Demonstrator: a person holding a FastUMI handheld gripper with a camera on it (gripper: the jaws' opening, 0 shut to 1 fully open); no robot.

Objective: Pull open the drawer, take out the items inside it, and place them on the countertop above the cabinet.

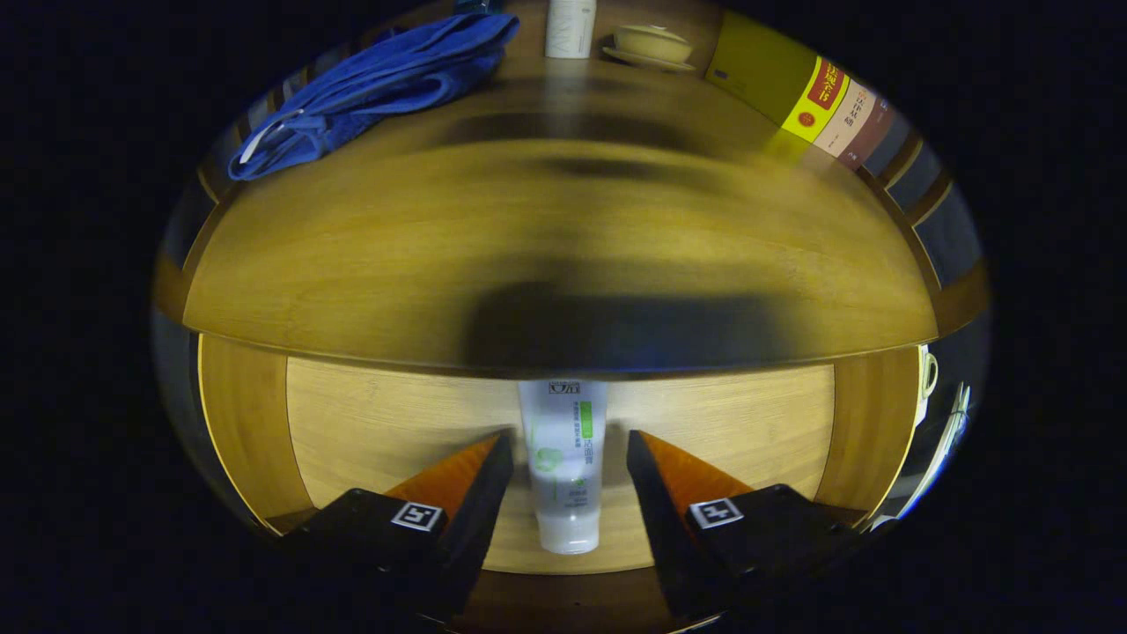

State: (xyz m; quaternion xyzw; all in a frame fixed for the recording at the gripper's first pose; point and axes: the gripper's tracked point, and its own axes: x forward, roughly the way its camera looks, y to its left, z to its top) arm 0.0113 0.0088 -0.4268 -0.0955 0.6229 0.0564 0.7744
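**A:** Where's the thing you're after?

**B:** The white tube lies flat on the floor of the open drawer, lengthwise, cap end toward you. It sits between your two fingers, with its far end running under the front edge of the worktop at 12 o'clock.

**A:** And your claw?

**B:** Spread wide. You can see a gap on each side of the tube, so neither finger is touching it; you hold nothing yet.

**A:** So how far along are you?

**B:** The drawer is already out, so I'd count that step as finished. The tube is the only item I can make out inside; the back of the drawer is hidden under the worktop, so you can't rule out more. Taking it out and setting it up top are both still to do.

**A:** Room up there?

**B:** Plenty in the middle. Farther back, a blue cloth lies around 10 o'clock, a pale bottle stands at 12, a lidded bowl on a saucer is just right of it, and some books are at about 2 o'clock.
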